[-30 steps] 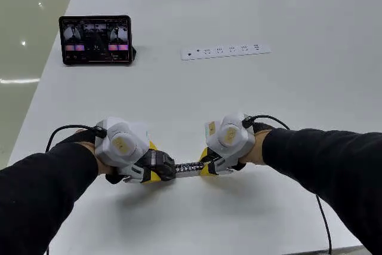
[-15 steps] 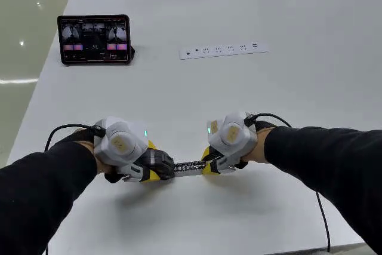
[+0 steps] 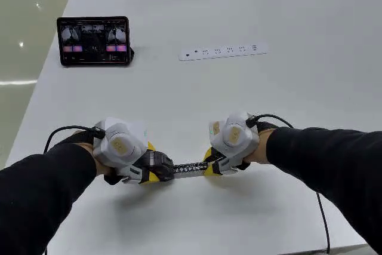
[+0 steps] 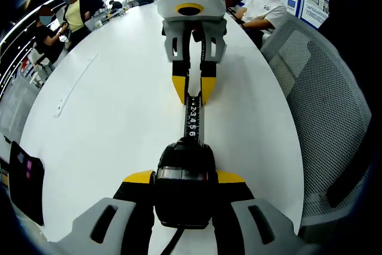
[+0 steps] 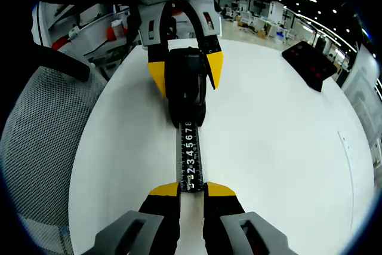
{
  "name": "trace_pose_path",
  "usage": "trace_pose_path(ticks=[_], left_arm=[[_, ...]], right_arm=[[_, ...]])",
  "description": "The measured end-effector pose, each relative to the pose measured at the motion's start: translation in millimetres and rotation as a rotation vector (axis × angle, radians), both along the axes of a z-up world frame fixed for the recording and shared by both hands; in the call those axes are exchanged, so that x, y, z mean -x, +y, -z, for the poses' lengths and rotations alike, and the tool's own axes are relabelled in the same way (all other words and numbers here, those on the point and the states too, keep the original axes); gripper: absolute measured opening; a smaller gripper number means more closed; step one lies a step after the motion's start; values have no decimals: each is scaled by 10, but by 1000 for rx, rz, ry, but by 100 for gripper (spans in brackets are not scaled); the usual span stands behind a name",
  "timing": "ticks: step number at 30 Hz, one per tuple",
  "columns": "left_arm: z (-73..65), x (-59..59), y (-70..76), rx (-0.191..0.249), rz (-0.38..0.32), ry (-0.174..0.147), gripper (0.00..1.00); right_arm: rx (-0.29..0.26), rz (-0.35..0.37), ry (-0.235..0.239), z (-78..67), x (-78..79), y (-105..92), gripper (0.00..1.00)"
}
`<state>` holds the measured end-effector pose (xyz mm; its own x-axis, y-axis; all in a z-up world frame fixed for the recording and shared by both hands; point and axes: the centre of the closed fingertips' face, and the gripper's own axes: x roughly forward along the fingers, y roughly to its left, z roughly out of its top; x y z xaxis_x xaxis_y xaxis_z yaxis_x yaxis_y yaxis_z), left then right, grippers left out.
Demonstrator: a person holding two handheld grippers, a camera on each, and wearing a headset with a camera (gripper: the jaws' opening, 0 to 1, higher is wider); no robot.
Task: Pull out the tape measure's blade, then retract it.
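The head view takes in the whole white table [image 3: 250, 10]. The tape measure [image 3: 156, 165] lies low at six o'clock, close to the near edge. A tablet [image 3: 94, 40] stands at ten o'clock and a power strip [image 3: 222, 51] lies at twelve, both well apart from the work. The blade [image 3: 190, 168] is a short dark bar there, its markings too small to read.

The right gripper view shows printed numerals running along the blade from its own jaws up to the black case at twelve o'clock. It also shows that the right gripper [image 5: 191, 190] is clenched on the blade's free end. The left gripper view looks the opposite way. The left gripper [image 4: 185, 177] is clamped around the case, a yellow tip on either side, and the blade runs off toward twelve o'clock.

Open tabletop spreads from nine through three o'clock beyond the grippers. The near edge sits just behind them, with a mesh chair [image 4: 310, 88] past it.

The jaws cover the blade's end hook. The left gripper's body hides part of the case in the head view. Seated people at the far end are small and blurred.
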<state>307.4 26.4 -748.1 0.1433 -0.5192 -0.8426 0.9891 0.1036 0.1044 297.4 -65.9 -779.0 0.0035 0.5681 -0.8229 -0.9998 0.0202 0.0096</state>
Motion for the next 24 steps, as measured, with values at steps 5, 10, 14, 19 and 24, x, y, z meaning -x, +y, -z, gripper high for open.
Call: trace_pose_path(ticks=[5, 10, 14, 19, 24], left_arm=[[0, 0, 1, 0, 0, 0, 33], [2, 1, -1, 1, 0, 0, 33], [5, 0, -3, 3, 1, -1, 33], [5, 1, -6, 1, 2, -1, 33], [7, 2, -7, 1, 5, -1, 33]], right_arm=[[1, 1, 0, 2, -4, -20, 10], [5, 0, -1, 6, -5, -44, 10], [7, 0, -2, 6, -6, -61, 10], [12, 1, -3, 7, -7, -82, 10], [15, 4, -3, 9, -9, -107, 10]])
